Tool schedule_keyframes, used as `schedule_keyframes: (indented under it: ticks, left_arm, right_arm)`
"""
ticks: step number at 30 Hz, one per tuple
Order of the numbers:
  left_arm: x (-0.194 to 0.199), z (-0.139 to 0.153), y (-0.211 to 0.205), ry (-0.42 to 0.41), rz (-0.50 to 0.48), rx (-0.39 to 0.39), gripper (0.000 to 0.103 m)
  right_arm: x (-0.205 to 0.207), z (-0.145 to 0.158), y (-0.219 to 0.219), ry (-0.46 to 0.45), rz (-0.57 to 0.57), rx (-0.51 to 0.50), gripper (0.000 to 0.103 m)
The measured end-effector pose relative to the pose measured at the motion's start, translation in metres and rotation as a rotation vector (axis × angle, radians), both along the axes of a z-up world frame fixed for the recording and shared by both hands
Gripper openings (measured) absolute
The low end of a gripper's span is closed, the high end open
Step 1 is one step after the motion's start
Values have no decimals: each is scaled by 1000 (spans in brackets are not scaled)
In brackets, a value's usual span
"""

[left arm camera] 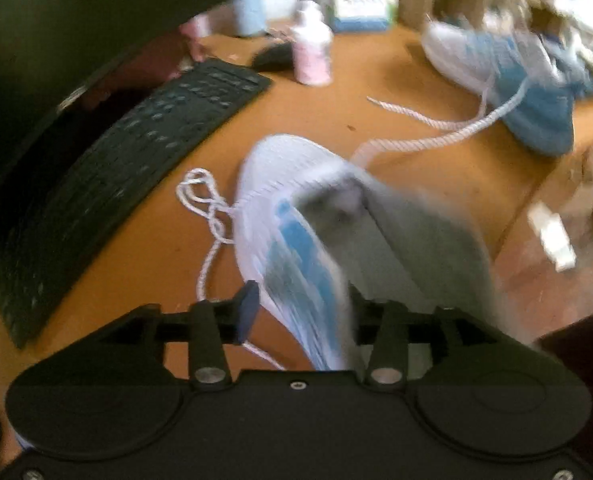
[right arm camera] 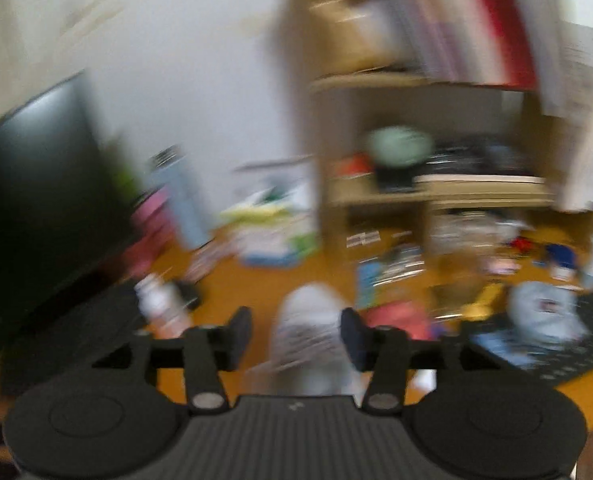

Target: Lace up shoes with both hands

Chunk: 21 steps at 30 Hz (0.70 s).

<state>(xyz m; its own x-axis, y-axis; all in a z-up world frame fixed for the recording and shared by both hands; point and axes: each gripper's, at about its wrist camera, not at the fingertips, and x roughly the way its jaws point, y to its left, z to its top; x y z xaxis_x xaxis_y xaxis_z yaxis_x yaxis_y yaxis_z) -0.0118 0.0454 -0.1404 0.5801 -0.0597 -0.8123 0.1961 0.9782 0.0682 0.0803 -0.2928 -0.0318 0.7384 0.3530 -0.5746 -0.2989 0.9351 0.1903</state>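
Two shoes [left arm camera: 288, 216] [left arm camera: 508, 76] beside keyboard [left arm camera: 128, 160]

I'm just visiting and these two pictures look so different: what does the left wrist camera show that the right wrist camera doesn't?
Only the left view shows a second, bluer shoe at the far desk edge, loose white laces and the keyboard clearly.

Only the right view, badly blurred, shows shelves and clutter behind the desk.

Both show the white shoe, the orange desk, a dark monitor, a small bottle and each camera's own open gripper.
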Motion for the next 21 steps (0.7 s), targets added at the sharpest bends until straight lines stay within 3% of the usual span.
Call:
schedule_keyframes:
  ticks: [4,8,14,17,21]
  left_arm:
    - [19,-11,-13,-2,-4,15,41]
    - [34,-13,-9,-27,113,-34,29]
    - [49,-12,-5,-46,225,-85,28]
    - [48,-12,-6,-47,249,-90,28]
    - [61,-13,-8,-59,243,-110,28]
  right_arm:
    - [-1,-14,49,62,144,39,54]
    - [-1,-42,107,148,288,44,54]
    - [-1,-69,138,238,326,81,54]
    - [-1,-87,150,295,326,56,54]
    - [-8,-97,150,334,310,96,54]
